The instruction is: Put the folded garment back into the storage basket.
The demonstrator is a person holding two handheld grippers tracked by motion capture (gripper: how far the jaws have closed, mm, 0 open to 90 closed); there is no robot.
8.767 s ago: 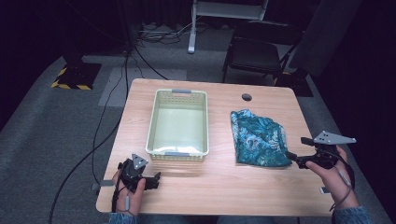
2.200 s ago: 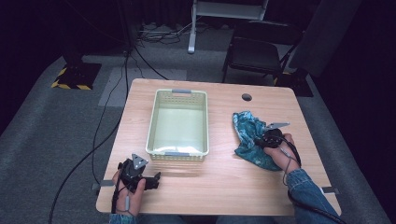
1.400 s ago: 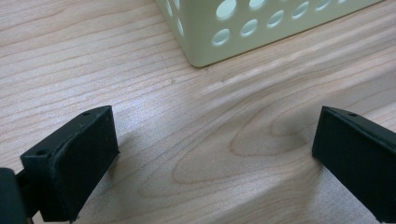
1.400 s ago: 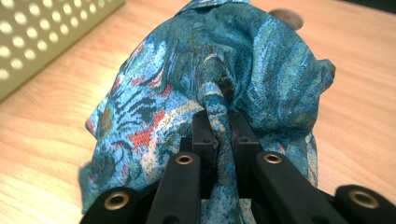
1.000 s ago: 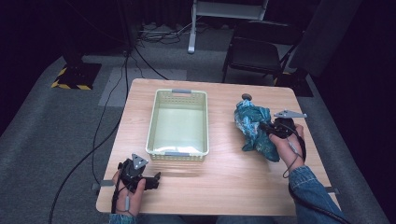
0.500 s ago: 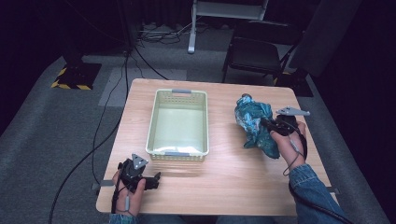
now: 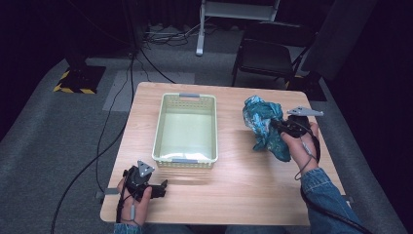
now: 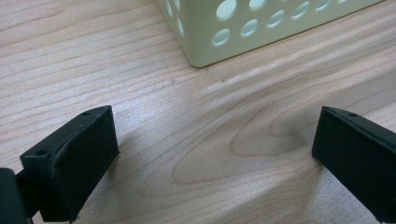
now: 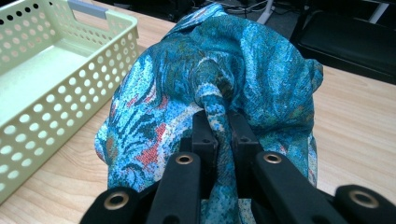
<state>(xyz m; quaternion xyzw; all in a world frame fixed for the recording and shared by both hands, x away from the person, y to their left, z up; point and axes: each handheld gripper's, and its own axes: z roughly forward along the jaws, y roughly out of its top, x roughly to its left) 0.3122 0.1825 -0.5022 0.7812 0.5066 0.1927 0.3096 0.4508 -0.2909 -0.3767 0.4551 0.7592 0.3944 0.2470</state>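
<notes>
A blue patterned cloth [image 7: 263, 124] hangs bunched above the right side of the wooden table [image 7: 234, 185], its lower end trailing near the person's hand. My right gripper [image 7: 278, 124] is shut on a twisted fold of the cloth [image 9: 205, 88], which fills the space ahead of its jaws [image 9: 219, 135]. A pale green perforated basket [image 7: 163, 131] sits empty at the table's middle, left of the cloth. My left gripper [image 7: 163, 186] rests low near the front left edge, jaws wide open over bare wood [image 8: 210, 149], with a corner of the basket [image 8: 205, 42] just ahead.
A dark chair [image 7: 265, 53] and a white stand [image 7: 202, 29] are behind the table. Cables [image 7: 104, 131] run across the grey carpet on the left. A yellow-black striped marker [image 7: 73, 88] lies on the floor at far left.
My right gripper has picked the cloth up off the table and carried it up and slightly toward the basket. The left gripper has stayed still.
</notes>
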